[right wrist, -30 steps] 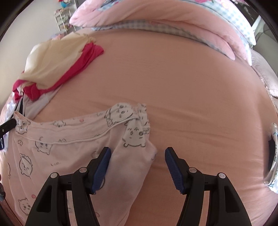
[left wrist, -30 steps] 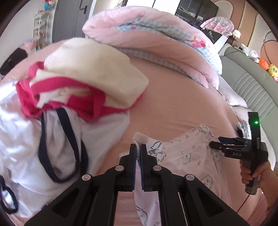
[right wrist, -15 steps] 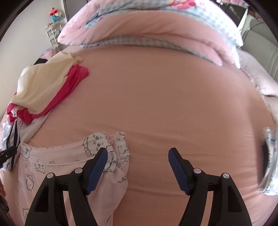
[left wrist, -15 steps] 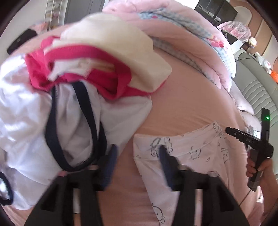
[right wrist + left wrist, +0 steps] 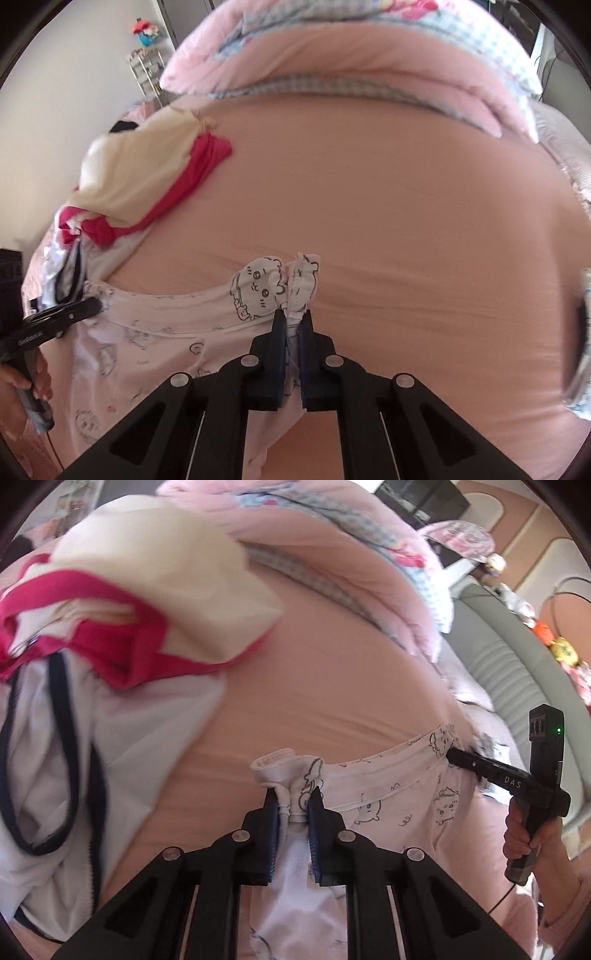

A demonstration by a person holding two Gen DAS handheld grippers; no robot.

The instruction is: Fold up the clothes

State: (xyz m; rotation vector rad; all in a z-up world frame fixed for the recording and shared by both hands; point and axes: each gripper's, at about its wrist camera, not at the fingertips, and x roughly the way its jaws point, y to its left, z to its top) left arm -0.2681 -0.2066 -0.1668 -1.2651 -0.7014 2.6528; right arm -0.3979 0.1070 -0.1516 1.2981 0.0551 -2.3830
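Note:
A pale pink garment (image 5: 388,797) printed with small cartoon animals lies on the pink bed sheet (image 5: 314,683). My left gripper (image 5: 293,794) has its jaws closing, with the garment's bunched left corner squeezed between the blue pads. In the right wrist view the same garment (image 5: 166,332) stretches to the left, and my right gripper (image 5: 293,314) is shut on its gathered right corner. Each tool shows in the other's view: the right gripper (image 5: 452,755) at the garment's far edge, the left gripper (image 5: 94,304) at its left end. The top edge runs taut between the two.
A pile of cream, magenta and white navy-trimmed clothes (image 5: 147,590) lies left of the garment, also the pile (image 5: 140,177). A folded pink quilt (image 5: 369,55) fills the bed's far end. A grey padded headboard (image 5: 517,672) runs along the right. A clear packet (image 5: 580,332) lies at the right edge.
The left gripper let go, opened wide, then closed again on the garment's left corner. The right gripper, open before, has closed on the right corner and lifted it.

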